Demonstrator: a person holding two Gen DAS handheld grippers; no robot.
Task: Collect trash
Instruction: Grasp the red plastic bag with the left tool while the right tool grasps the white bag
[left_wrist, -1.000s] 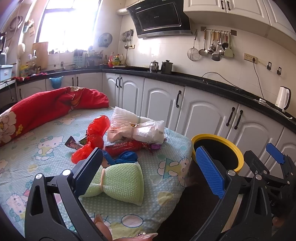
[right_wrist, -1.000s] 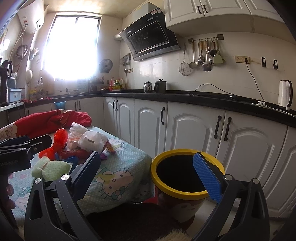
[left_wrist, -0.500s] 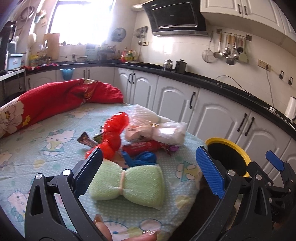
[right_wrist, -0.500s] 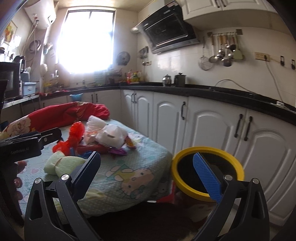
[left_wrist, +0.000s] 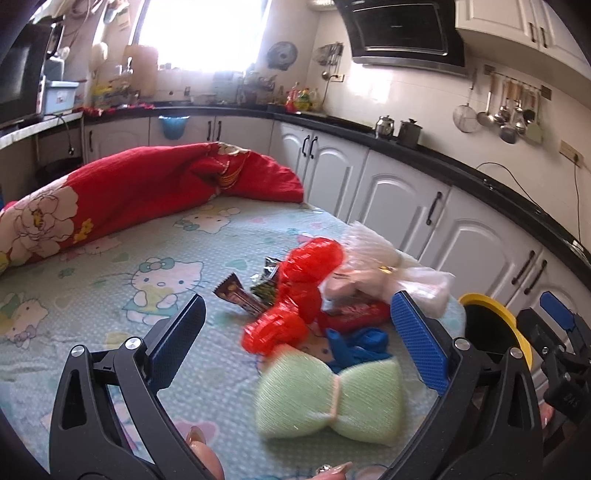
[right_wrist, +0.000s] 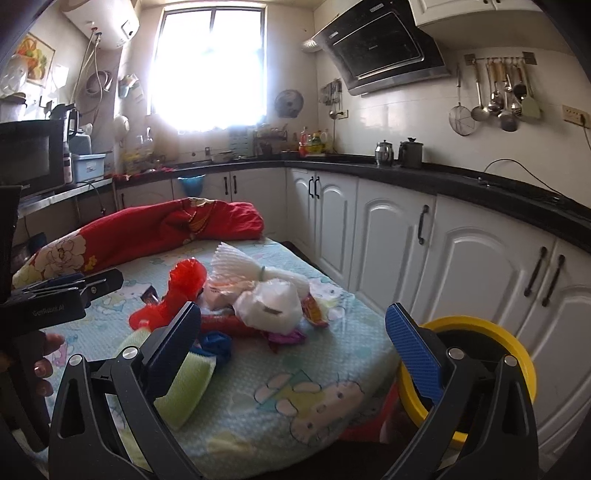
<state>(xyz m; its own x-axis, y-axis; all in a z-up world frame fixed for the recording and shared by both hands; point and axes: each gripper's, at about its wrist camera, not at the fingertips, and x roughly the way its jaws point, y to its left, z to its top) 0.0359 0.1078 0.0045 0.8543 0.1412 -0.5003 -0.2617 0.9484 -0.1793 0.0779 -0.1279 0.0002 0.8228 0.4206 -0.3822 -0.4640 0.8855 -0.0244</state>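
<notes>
One trash pile (left_wrist: 332, 295) lies on the worktop (left_wrist: 110, 295), beside one yellow-rimmed bin (right_wrist: 480, 332). Two tools: the left tool (left_wrist: 295, 343) and the right tool (right_wrist: 291, 343), both spread wide, empty. Since earlier, both views have swung toward the pile.

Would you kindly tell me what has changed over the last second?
Both grippers, left and right, swung left from the yellow bin toward the trash pile on the table. Both remain open and empty; the trash lies unmoved.
</notes>
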